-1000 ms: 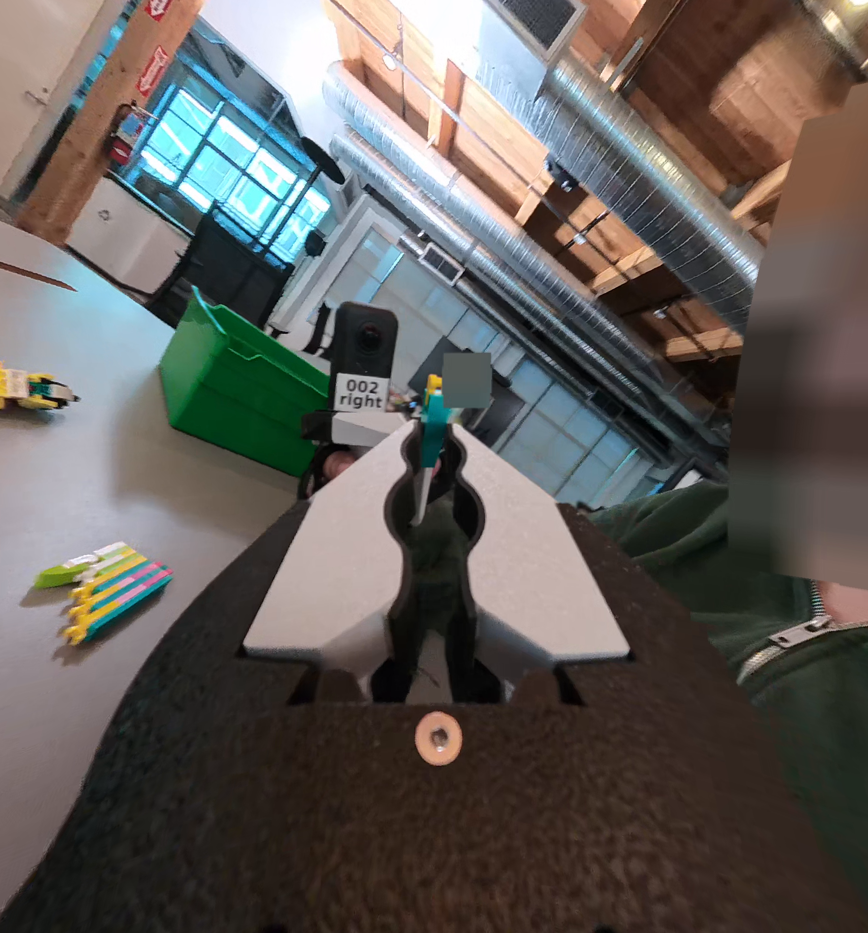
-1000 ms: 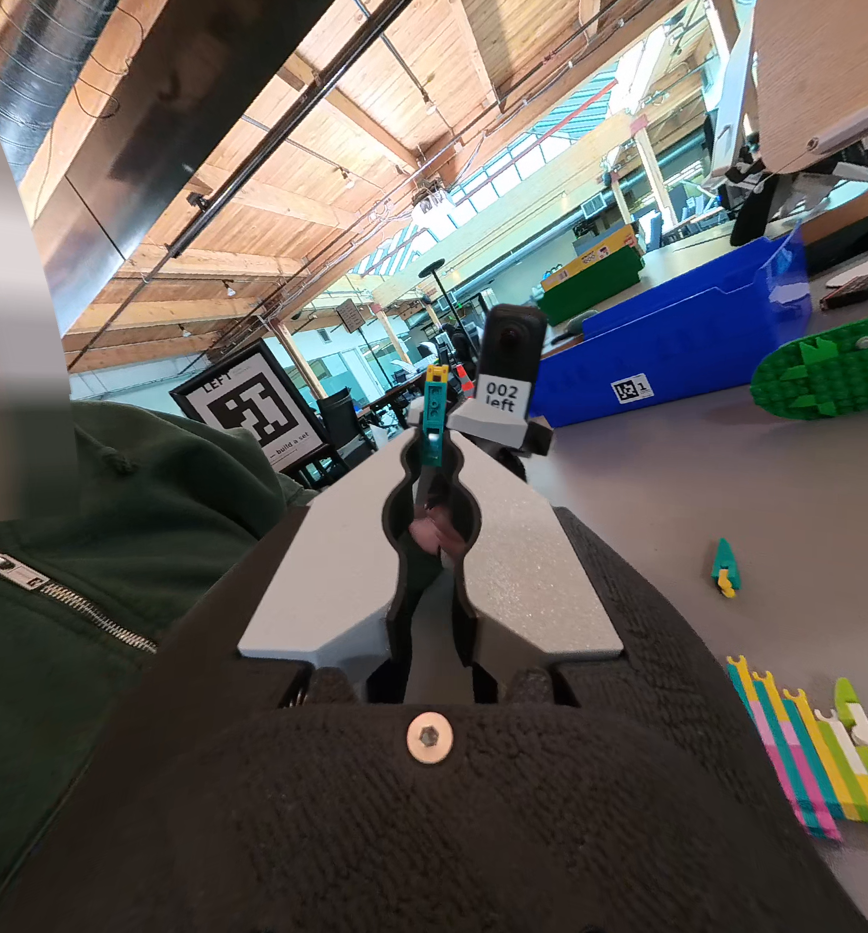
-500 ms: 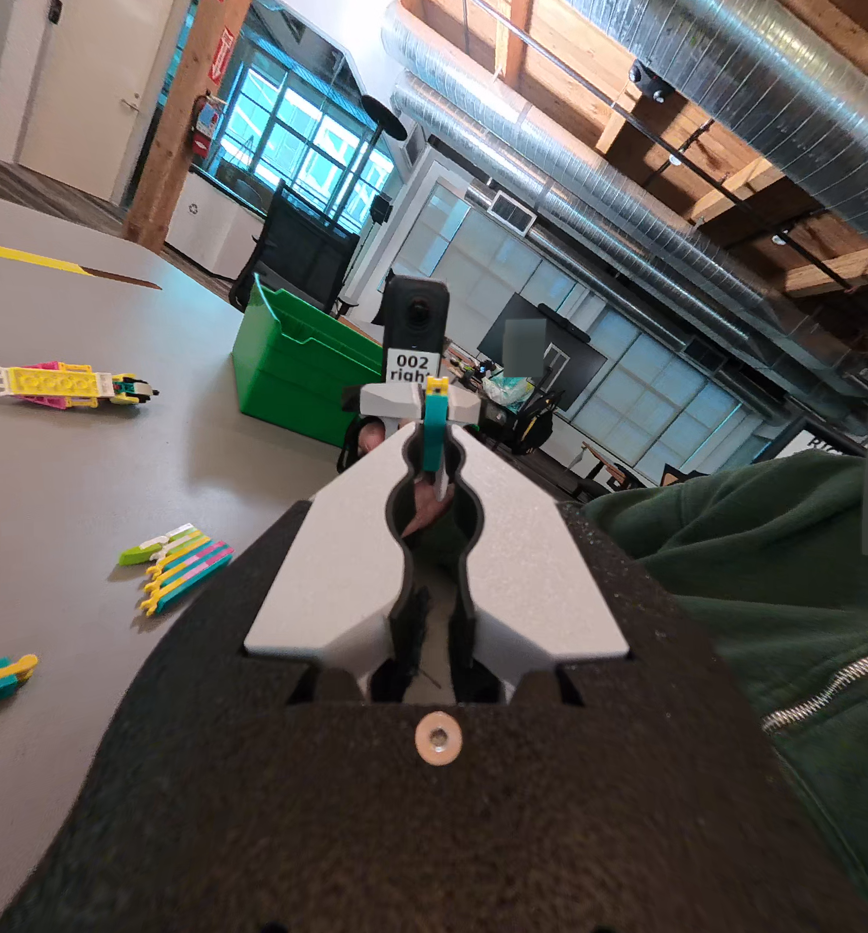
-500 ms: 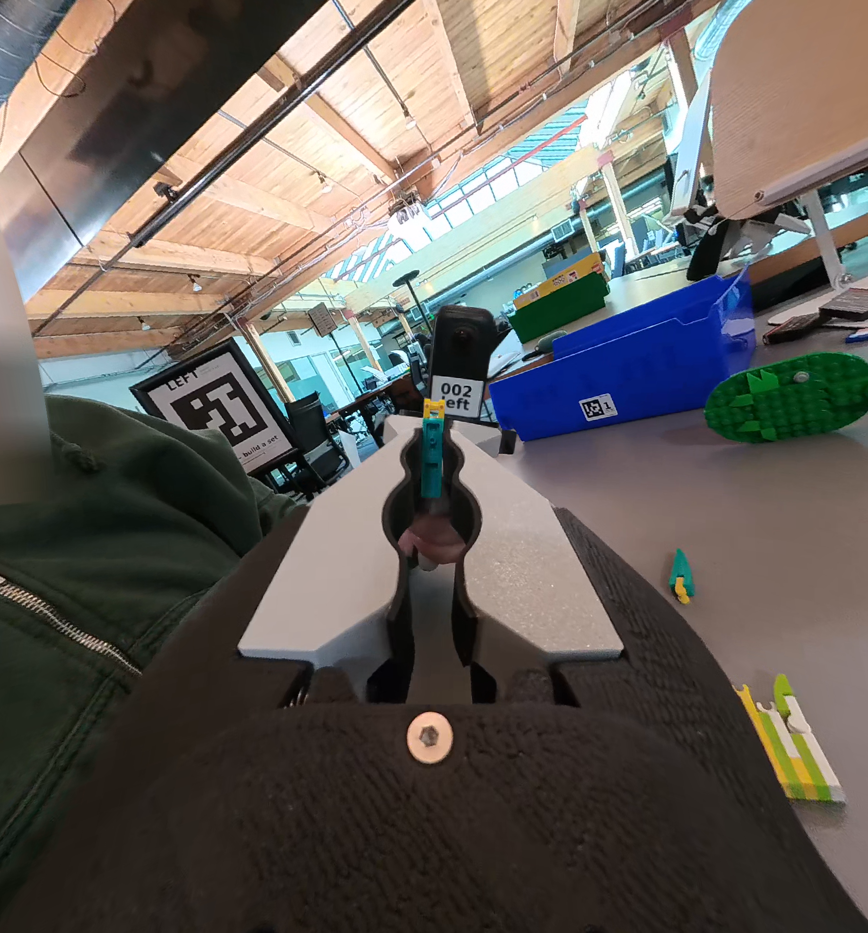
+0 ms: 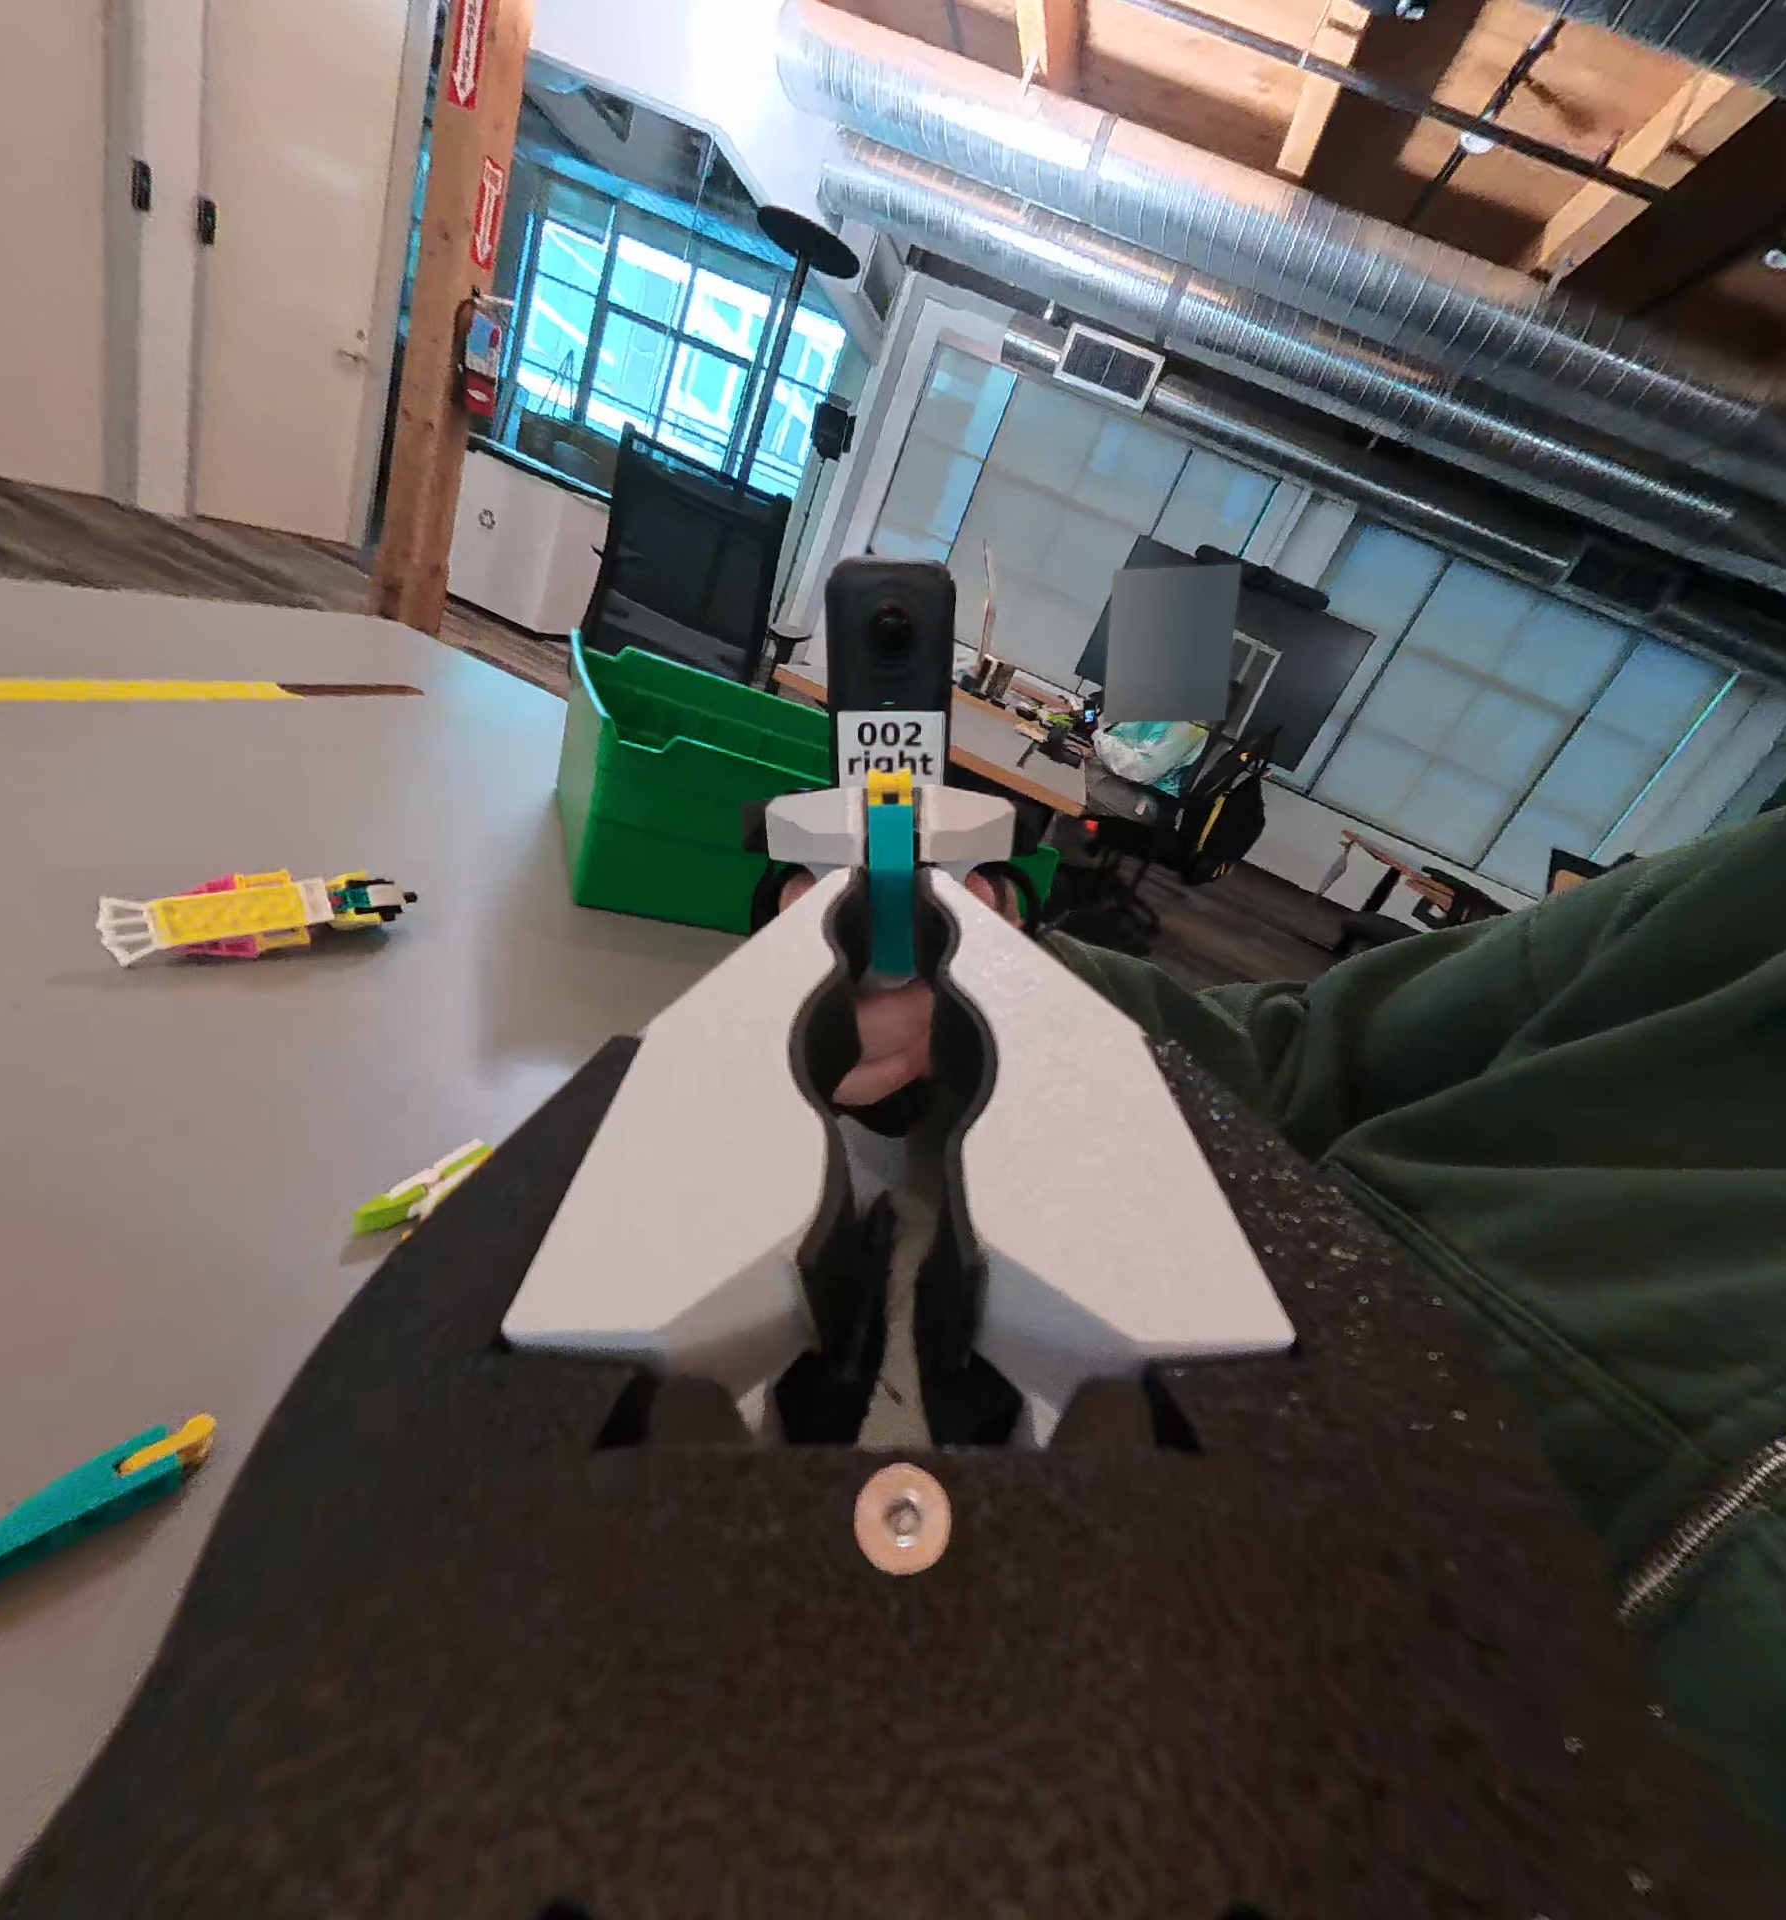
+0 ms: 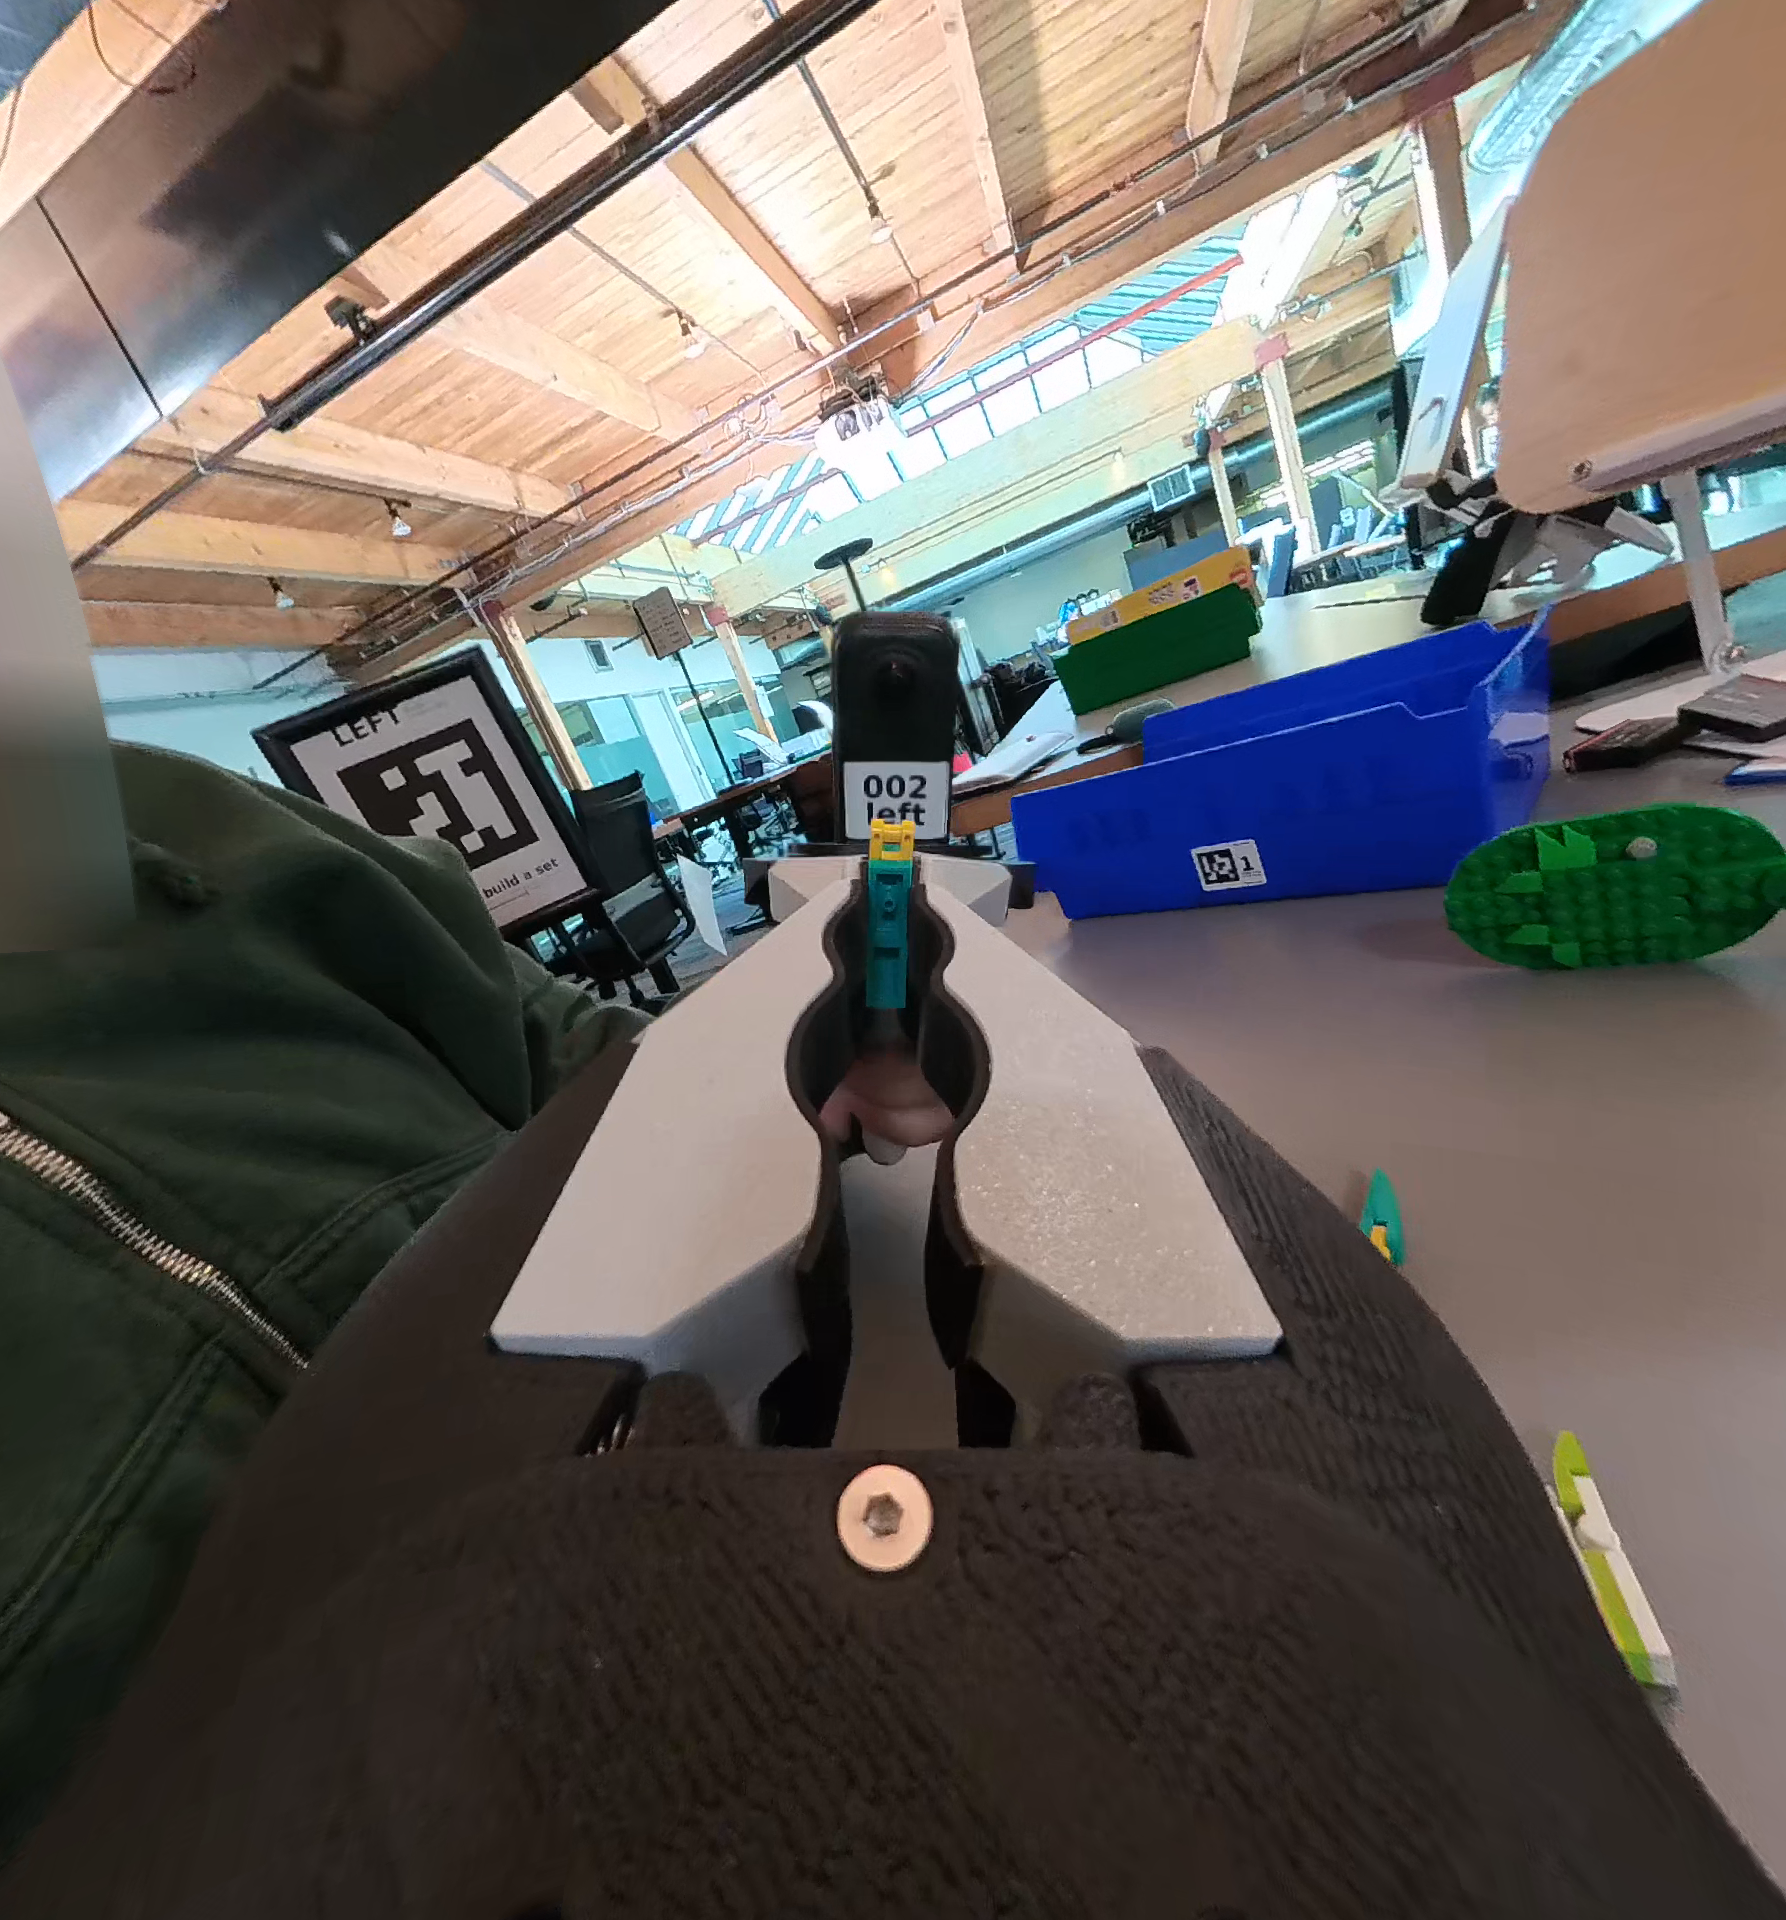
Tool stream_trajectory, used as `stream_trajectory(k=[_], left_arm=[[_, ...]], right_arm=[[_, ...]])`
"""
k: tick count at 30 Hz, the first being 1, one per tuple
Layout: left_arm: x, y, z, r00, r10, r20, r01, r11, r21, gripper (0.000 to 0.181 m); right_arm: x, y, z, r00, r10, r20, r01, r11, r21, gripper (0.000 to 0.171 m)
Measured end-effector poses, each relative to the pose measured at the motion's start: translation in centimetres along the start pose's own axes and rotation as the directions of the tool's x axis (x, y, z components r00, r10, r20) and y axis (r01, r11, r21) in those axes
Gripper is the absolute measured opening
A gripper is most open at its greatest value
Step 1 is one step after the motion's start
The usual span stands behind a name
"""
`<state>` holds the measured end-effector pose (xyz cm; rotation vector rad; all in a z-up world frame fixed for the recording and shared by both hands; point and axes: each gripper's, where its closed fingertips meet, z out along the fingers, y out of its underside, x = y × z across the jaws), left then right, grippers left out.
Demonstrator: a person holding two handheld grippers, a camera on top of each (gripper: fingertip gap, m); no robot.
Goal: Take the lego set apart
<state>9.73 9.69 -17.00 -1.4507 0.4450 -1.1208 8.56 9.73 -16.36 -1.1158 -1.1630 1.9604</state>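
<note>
Both tongs are closed on one small lego piece held in the air between them: the left tongs [image 5: 889, 883] pinch its teal blade, and the right tongs [image 6: 887, 894], facing them nose to nose, clamp the same teal-and-yellow piece [image 5: 889, 894] from the opposite side, its yellow clip [image 6: 891, 837] standing up at twelve o'clock. It looks light, rigid and slick, a thin plastic sliver with a snapped-on cap, so I judge it will twist or shoot out unless each pair bites flat faces near the joint, one on the teal body, the other as close to the yellow clip as it can get, then pulls straight apart. In the left wrist view a matching teal-and-yellow piece [image 5: 58, 1507] lies on the grey counter [image 5: 193, 1091] at eight o'clock, with a lime-and-white strip [image 5: 421, 1200] farther in at nine. Beyond, at ten o'clock, a yellow-pink-white assembly [image 5: 245, 914] still awaits dismantling, well apart from the green bin [image 5: 681, 821] near eleven. The right wrist view shows a green studded lego plate [image 6: 1616, 899] at two o'clock, before a blue bin [image 6: 1284, 810].
</note>
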Motion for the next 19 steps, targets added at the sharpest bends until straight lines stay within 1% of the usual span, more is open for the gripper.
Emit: stream_trajectory(k=[2,4,7,10,19], left_arm=[[0.2,0.1,-0.1,1.000,0.009,0.005,-0.009,1.000,0.015,0.005],[0.5,0.1,-0.2,0.999,-0.022,-0.028,0.023,0.999,0.032,0.006],[0.7,0.4,-0.3,0.999,0.004,-0.037,-0.003,1.000,0.018,0.005],[0.7,0.9,-0.4,0.998,-0.020,-0.059,0.020,1.000,0.014,0.005],[0.0,3.3,-0.6,0.996,0.000,-0.094,-0.006,0.998,-0.066,0.005]], right_arm=[[-0.2,0.1,-0.1,0.999,-0.034,0.002,0.034,0.999,-0.022,0.004],[-0.6,0.4,0.0,0.995,-0.099,-0.001,0.099,0.993,-0.064,0.004],[-0.8,1.0,-0.2,0.982,-0.191,-0.008,0.188,0.972,-0.138,0.004],[-0.9,1.6,-0.5,0.968,-0.251,-0.002,0.245,0.948,-0.201,0.004],[-0.1,4.4,-1.8,0.948,-0.318,0.030,0.303,0.867,-0.395,0.004]])
